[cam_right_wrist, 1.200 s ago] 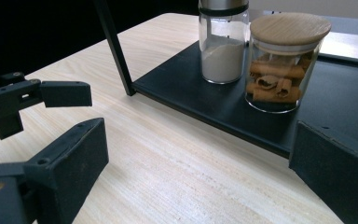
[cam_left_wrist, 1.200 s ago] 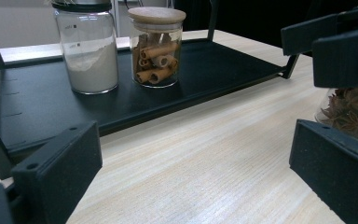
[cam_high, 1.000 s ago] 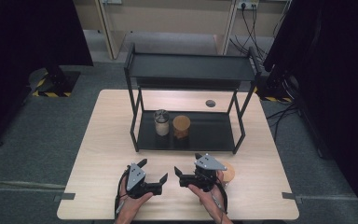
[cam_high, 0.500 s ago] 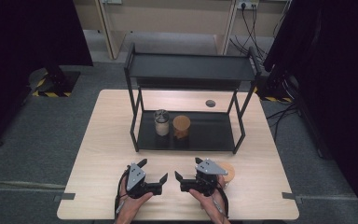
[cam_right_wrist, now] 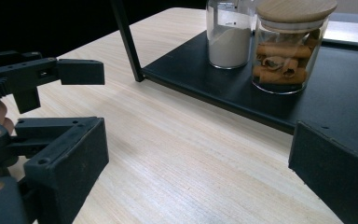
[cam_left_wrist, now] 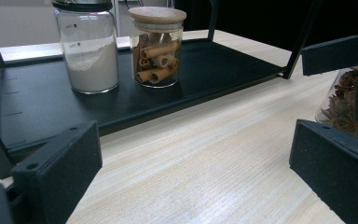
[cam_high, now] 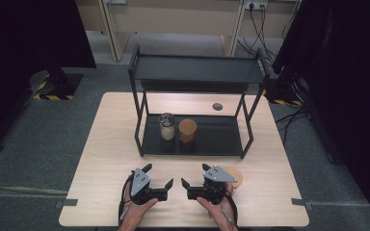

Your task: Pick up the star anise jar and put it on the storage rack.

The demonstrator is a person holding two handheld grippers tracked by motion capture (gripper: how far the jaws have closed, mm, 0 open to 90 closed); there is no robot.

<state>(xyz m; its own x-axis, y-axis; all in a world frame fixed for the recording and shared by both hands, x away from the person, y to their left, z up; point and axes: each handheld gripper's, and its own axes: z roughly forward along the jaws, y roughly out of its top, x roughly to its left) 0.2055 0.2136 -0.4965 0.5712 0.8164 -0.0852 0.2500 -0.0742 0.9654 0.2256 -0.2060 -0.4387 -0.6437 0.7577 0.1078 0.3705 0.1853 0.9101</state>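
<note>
Since the earlier frame almost nothing has shifted: the left gripper [cam_high: 158, 175] has kept its place and the right gripper [cam_high: 194, 175] has only edged a touch nearer the person.

The left gripper is low over the front of the desk [cam_high: 115, 144], jaws spread wide with nothing between them. The right gripper faces it, jaws likewise released and empty.

Just to its right, on the desk and partly hidden behind it, stands the star anise jar [cam_high: 237, 177]. Its round wooden lid faces up, so its long axis is vertical.

On the lower shelf of the black rack [cam_high: 221, 137] behind, the powder jar [cam_high: 166, 126] and the cinnamon jar [cam_high: 188, 130] stand side by side.

This looks like the resting pose before any reach, with the star anise jar not yet touched. The next move probably calls for the right gripper to turn toward the jar, straddle its glass wall below the lid with level jaws, and close there so the jar is kept upright.
</note>
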